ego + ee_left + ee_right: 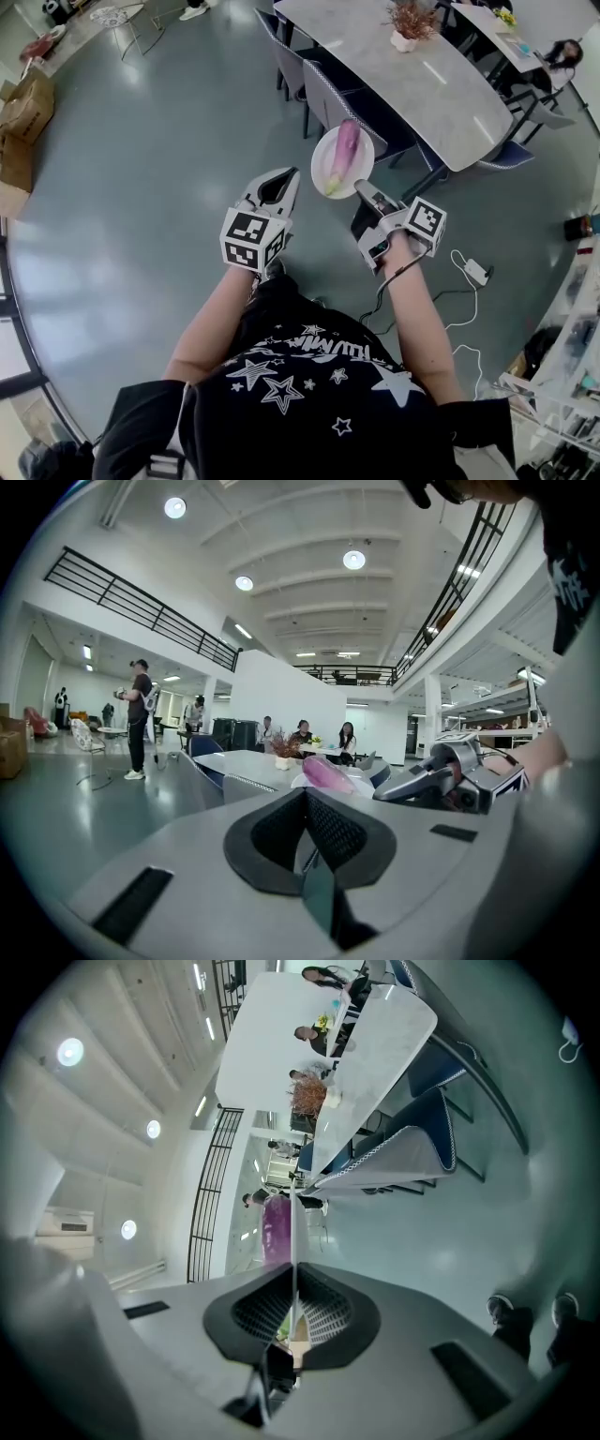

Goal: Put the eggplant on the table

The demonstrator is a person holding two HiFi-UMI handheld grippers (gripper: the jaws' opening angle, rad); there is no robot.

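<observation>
In the right gripper view the plate point(294, 1222) shows only edge-on, as a thin line; the eggplant point(277, 1232) beside it drops its near end behind the right gripper point(293, 1274); in the left gripper view the left gripper point(306, 799) covers most of the plate; in the head view the table point(441, 84) runs off the top edge

A black, white-starred T-shirt point(309, 394) is worn; grey left gripper point(277, 180) and right gripper point(362, 191) each carry 1 black-and-white marker cube point(249, 240).
</observation>
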